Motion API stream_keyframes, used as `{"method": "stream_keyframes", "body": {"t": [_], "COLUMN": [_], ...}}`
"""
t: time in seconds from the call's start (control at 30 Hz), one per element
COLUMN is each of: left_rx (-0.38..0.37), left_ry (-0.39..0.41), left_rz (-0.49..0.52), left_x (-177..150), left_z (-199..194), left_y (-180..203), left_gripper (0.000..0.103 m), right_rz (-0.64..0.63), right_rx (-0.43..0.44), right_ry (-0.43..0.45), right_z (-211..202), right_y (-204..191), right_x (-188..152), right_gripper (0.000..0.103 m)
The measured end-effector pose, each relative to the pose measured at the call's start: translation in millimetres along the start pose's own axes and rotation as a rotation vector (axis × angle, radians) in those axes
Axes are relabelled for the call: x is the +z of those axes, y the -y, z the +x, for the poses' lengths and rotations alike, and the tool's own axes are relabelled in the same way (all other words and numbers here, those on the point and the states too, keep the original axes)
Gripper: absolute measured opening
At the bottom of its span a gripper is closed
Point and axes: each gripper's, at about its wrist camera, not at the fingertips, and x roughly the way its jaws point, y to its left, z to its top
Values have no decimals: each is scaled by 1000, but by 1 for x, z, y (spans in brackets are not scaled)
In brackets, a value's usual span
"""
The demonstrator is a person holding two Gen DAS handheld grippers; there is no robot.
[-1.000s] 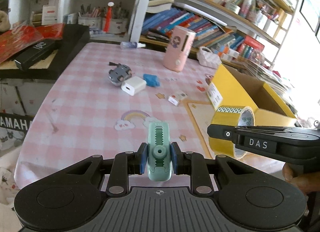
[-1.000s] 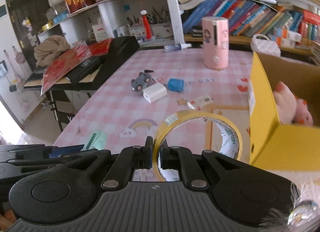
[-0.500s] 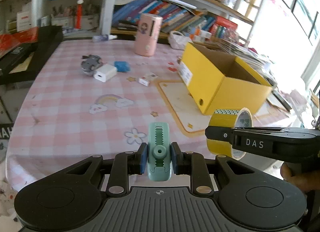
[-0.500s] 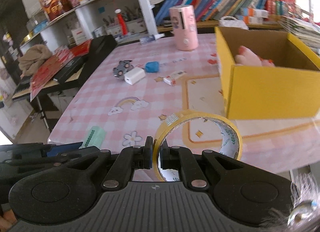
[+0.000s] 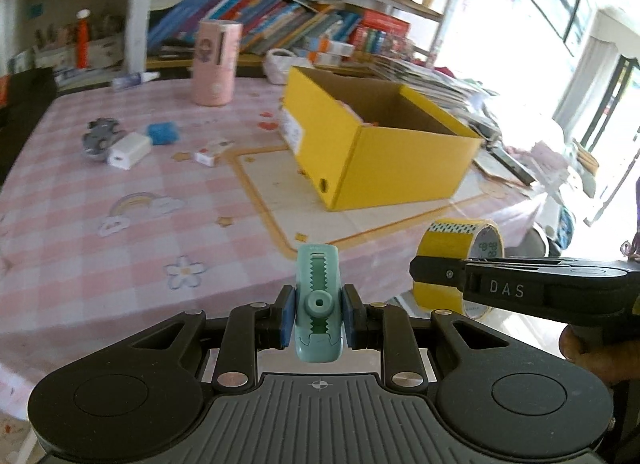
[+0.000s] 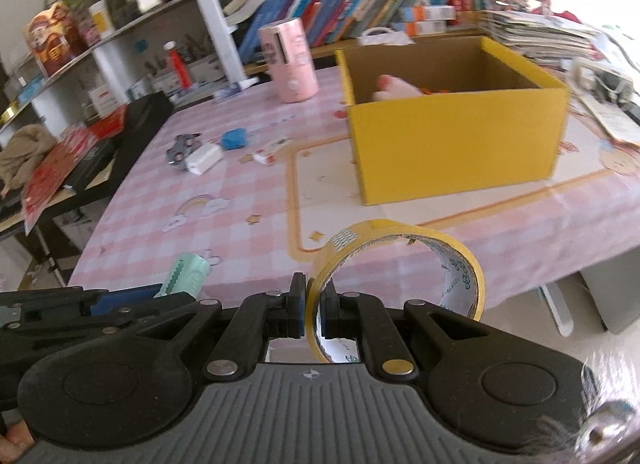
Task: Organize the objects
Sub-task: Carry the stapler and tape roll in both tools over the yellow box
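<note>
The left gripper [image 5: 318, 314] is clamped on the green correction-tape dispenser [image 5: 318, 296]; the right gripper [image 6: 314, 314] pinches the yellow tape roll [image 6: 400, 264]. Carry both above the yellow box [image 6: 456, 143] ahead (open top) before releasing; clear its near wall.

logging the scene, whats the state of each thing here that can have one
left gripper: shut on the mint green correction tape, held off the table
right gripper: fingers shut on the wall of the yellow tape roll, held off the table
yellow box: open top, pink plush toy inside
pink cylinder: standing upright
white charger: lying on the tablecloth, touching the grey toy car
</note>
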Motion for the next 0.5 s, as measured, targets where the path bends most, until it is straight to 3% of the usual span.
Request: {"method": "stream_keyframes", "body": {"t": [0.5], "left_rx": [-117], "left_ry": [-22], "left_rz": [119], "left_x": [16], "left_z": [32], "left_y": [54], "left_gripper": [23], "right_rz": [117], "right_rx": [-122], "right_ry": [52], "right_z": [-30], "right_y": [58], "right_x": [-7], "right_gripper": [7]}}
